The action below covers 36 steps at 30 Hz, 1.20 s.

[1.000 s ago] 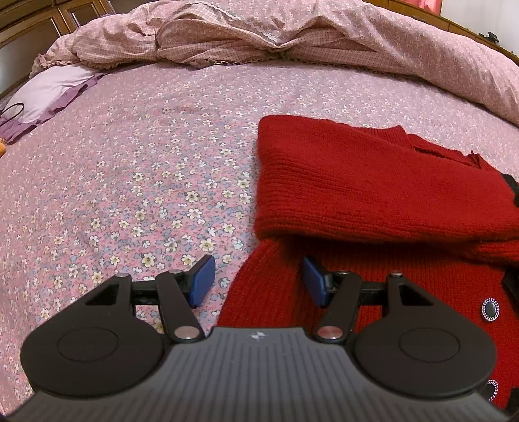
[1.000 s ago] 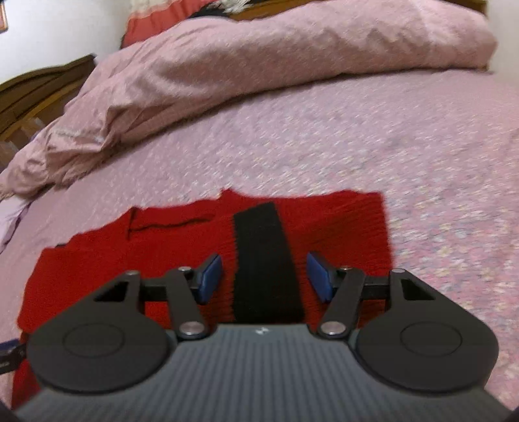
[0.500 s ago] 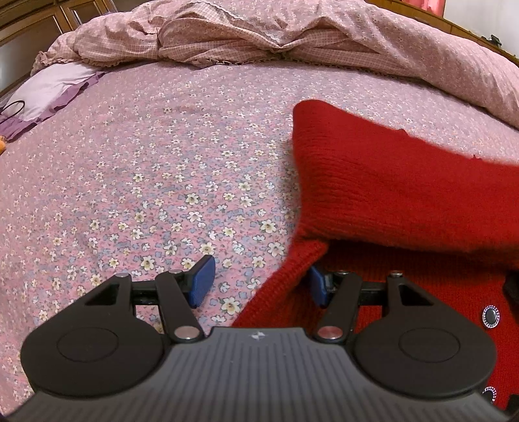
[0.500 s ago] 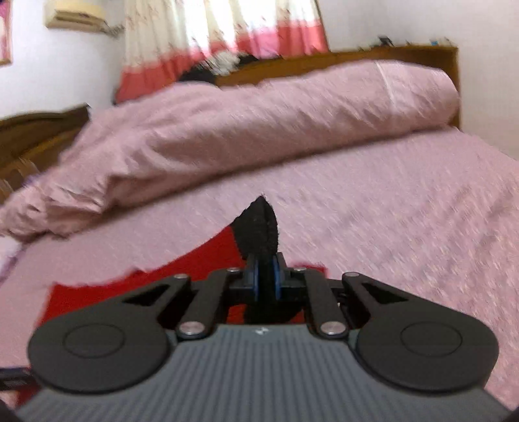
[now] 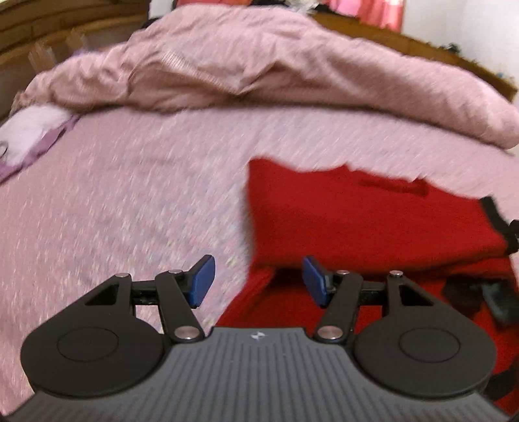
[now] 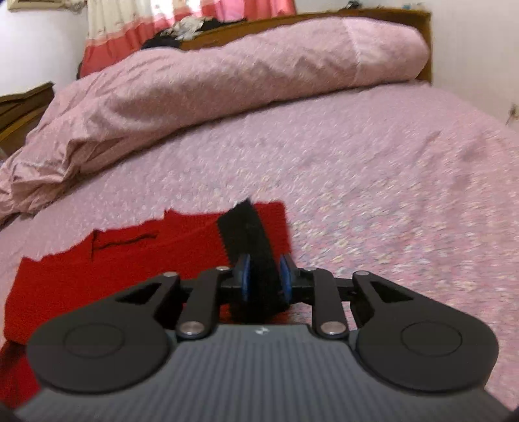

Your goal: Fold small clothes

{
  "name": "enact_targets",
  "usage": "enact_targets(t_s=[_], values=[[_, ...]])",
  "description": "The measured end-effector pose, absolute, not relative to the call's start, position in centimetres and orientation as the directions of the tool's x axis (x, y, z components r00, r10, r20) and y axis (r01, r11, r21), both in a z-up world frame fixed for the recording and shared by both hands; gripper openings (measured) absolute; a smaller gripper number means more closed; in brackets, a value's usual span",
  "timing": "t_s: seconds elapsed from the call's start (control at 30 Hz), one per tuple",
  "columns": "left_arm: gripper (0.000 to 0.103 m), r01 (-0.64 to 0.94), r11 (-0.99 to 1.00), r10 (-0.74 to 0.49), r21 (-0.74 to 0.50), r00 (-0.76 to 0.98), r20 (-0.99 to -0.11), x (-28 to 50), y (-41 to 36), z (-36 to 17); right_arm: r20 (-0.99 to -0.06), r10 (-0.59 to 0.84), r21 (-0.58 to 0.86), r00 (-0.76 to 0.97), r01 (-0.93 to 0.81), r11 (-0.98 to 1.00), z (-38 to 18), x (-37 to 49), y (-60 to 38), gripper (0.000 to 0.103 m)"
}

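Observation:
A small red knit cardigan (image 5: 356,220) with a black front band lies partly folded on the pink floral bed sheet (image 5: 129,201). My left gripper (image 5: 256,282) is open and empty, its fingers straddling the cardigan's left edge. In the right wrist view the cardigan (image 6: 129,259) lies to the left and its black band (image 6: 249,237) runs between my right gripper's blue pads (image 6: 243,279). My right gripper (image 6: 263,279) is partly parted with the black band still between the pads.
A rumpled pink duvet (image 5: 259,65) lies piled across the far side of the bed; it also shows in the right wrist view (image 6: 227,74). A lilac pillow (image 5: 29,130) is at the far left. A wooden headboard (image 6: 356,16) and curtains stand behind.
My right gripper shut on the black band, lifted it, came back down, and its pads have now parted somewhat. My left gripper has risen and tilted up; it stays open.

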State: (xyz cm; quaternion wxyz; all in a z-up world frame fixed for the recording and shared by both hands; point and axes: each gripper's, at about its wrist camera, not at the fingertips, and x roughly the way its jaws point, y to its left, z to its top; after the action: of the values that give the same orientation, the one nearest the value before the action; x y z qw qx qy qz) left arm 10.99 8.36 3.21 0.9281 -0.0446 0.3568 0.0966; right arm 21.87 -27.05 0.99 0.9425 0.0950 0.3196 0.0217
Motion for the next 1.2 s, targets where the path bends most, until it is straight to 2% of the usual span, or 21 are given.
enact_targets(t_s=[0.13,0.27,0.37,0.47,0.63,0.83,0.87,0.9,0.97,1.2], values=[[0.066,-0.163,0.987,0.115,-0.012,0.748,-0.654,13.4,7.4,3.1,-0.577,0.154,0.234,0.802,-0.019,0.972,2.0,20.8,-27.0,0.024],[0.066,-0.129,0.991,0.073,-0.028,0.714,-0.696,16.1,6.9,1.5,-0.621,0.198,0.218,0.759,-0.076,0.973,1.3,21.0,-26.2,0.024],[0.066,-0.147,0.989,0.101,0.001,0.675,-0.731,17.3,7.1,-0.4,-0.658,0.181,0.192,0.731,-0.070,0.979,-0.3,21.5,-26.1,0.021],[0.070,-0.166,0.985,0.078,-0.042,0.658,-0.749,18.0,8.1,-1.8,-0.648,0.191,0.195,0.737,-0.082,0.977,-1.5,21.8,-26.3,0.020],[0.071,-0.188,0.973,0.021,-0.133,0.648,-0.761,18.3,9.8,-2.5,-0.626,0.178,0.160,0.759,-0.098,0.982,-2.2,21.9,-25.8,0.020],[0.071,-0.164,0.985,0.068,-0.054,0.658,-0.750,16.3,8.9,-0.5,-0.639,0.203,0.196,0.742,-0.098,0.976,-0.8,21.4,-26.3,0.021],[0.071,-0.156,0.987,0.076,-0.039,0.663,-0.745,15.8,8.8,-0.2,-0.647,0.213,0.206,0.732,-0.101,0.973,-0.3,21.1,-26.5,0.026],[0.071,-0.148,0.989,0.082,-0.024,0.669,-0.739,15.2,8.8,0.3,-0.653,0.228,0.216,0.722,-0.111,0.970,0.1,20.8,-26.7,0.041],[0.071,-0.139,0.990,0.090,-0.006,0.677,-0.730,13.7,8.8,0.9,-0.664,0.278,0.239,0.694,-0.156,0.959,0.6,19.9,-27.1,0.058],[0.071,-0.164,0.986,0.120,0.009,0.684,-0.719,8.3,10.1,2.2,-0.717,0.302,0.239,0.628,-0.186,0.953,1.4,16.1,-28.9,0.058]])
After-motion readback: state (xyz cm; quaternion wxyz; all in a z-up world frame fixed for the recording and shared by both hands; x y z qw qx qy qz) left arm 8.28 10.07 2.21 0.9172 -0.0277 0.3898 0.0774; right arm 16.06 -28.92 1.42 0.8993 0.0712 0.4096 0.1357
